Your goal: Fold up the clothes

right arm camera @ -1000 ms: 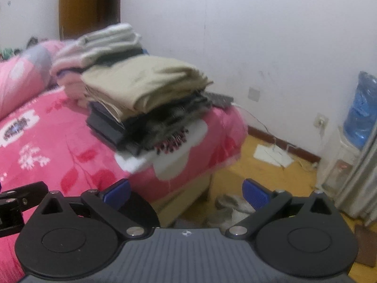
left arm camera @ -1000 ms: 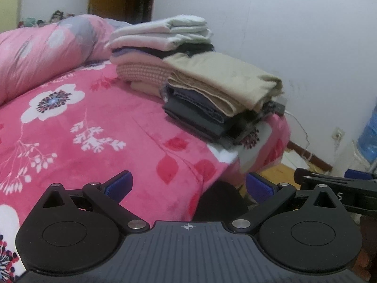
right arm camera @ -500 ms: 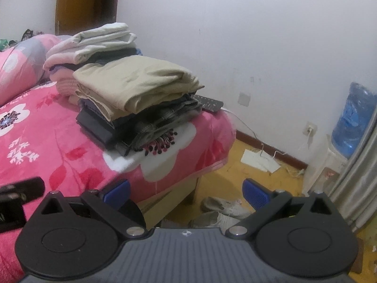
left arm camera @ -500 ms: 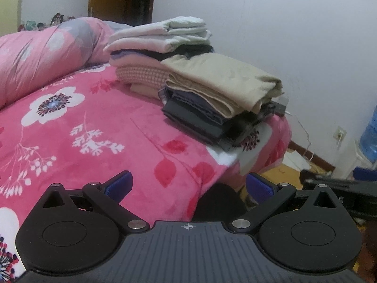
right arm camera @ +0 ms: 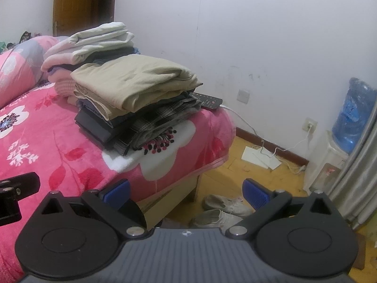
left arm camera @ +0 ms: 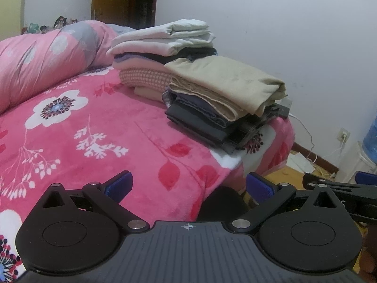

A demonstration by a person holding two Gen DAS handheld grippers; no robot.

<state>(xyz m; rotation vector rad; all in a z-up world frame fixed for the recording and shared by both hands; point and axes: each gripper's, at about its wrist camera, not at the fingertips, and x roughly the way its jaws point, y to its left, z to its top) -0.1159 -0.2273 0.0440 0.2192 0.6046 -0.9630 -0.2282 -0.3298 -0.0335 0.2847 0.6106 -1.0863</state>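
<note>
Two stacks of folded clothes sit at the bed's far corner. The near stack has a beige garment (left arm camera: 226, 82) (right arm camera: 134, 80) on top of dark folded pieces (left arm camera: 200, 122). The far stack is topped by white cloth (left arm camera: 169, 35) (right arm camera: 94, 40) over pink pieces. My left gripper (left arm camera: 188, 186) is open and empty, low over the pink floral blanket (left arm camera: 94, 129), well short of the stacks. My right gripper (right arm camera: 186, 191) is open and empty, over the bed's corner edge. The right gripper's side shows in the left wrist view (left arm camera: 341, 193).
A rolled pink duvet (left arm camera: 47, 56) lies at the back left. A remote (right arm camera: 207, 100) lies behind the near stack. Beyond the bed's edge are wooden floor, shoes (right arm camera: 221, 208), a cable, a water dispenser (right arm camera: 353, 118) and a curtain (right arm camera: 358, 169).
Both grippers drifted slightly; the right wrist view swung so the stacks sit further left and look sharper. Both grippers stayed open and empty.
</note>
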